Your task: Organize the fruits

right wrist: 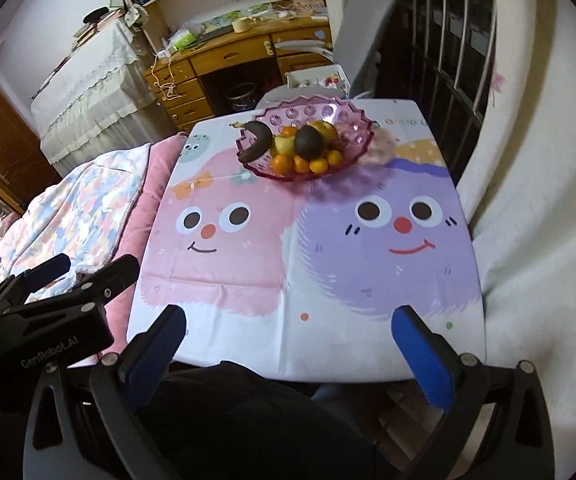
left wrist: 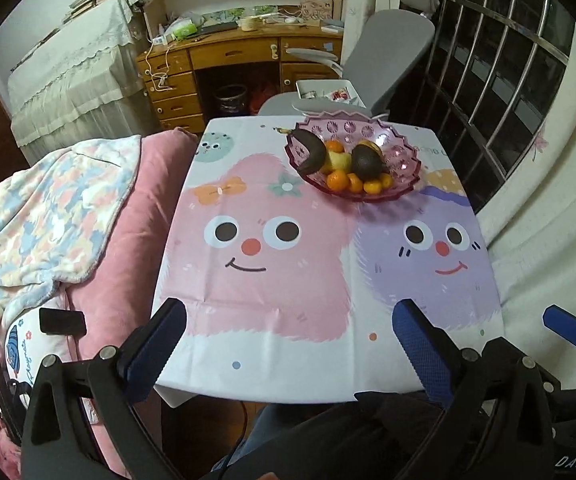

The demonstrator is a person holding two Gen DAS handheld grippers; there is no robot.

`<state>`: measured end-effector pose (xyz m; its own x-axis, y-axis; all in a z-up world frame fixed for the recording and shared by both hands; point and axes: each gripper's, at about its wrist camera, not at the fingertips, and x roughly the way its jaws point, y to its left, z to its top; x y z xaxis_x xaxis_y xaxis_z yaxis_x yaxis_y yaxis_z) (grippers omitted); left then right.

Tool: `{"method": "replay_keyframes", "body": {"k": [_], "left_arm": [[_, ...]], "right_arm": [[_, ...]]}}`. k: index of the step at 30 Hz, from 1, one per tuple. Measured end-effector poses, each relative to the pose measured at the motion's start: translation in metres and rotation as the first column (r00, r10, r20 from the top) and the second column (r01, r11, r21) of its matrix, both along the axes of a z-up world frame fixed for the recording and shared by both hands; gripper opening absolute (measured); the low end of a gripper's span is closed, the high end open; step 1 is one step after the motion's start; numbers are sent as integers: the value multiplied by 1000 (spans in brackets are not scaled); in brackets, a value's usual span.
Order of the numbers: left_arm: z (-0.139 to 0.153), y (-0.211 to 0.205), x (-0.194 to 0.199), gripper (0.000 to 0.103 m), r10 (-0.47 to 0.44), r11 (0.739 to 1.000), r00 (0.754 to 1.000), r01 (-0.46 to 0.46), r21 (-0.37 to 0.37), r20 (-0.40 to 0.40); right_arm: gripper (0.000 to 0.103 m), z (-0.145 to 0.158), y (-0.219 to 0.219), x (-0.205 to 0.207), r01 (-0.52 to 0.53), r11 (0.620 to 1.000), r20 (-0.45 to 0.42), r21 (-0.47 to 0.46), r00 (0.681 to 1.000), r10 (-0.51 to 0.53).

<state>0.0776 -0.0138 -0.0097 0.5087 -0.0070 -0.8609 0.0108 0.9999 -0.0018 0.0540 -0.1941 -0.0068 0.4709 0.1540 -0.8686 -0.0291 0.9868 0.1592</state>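
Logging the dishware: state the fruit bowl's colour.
Translucent pink fruit bowl, clearest in the right wrist view.

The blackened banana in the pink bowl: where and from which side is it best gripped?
Probably at mid-length, coming from above. The banana lies curved against the left wall of the bowl, its upper side exposed; oranges crowd its right and the rim blocks the left. Its dark skin suggests softness, so close gently.

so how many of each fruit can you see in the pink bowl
In the pink bowl, counting only what shows:
small oranges: 5
blackened banana: 1
dark round fruit: 1
yellow-green fruit: 1
yellow-orange fruit behind: 1
Total: 9
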Motion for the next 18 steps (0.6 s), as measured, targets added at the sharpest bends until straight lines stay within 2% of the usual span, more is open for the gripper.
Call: {"method": "replay_keyframes", "body": {"k": [5,18], "left_arm": [[0,-3,10,102,-13,1000,1000,12,7,4],[-1,3,23,102,-10,1000,1000,10,7,7]], "right_arm": [[103,4,5,10,-19,1000,19,-13,1000,19],[103,-1,9,25,-23,1000,2,-17,1000,23]]}}
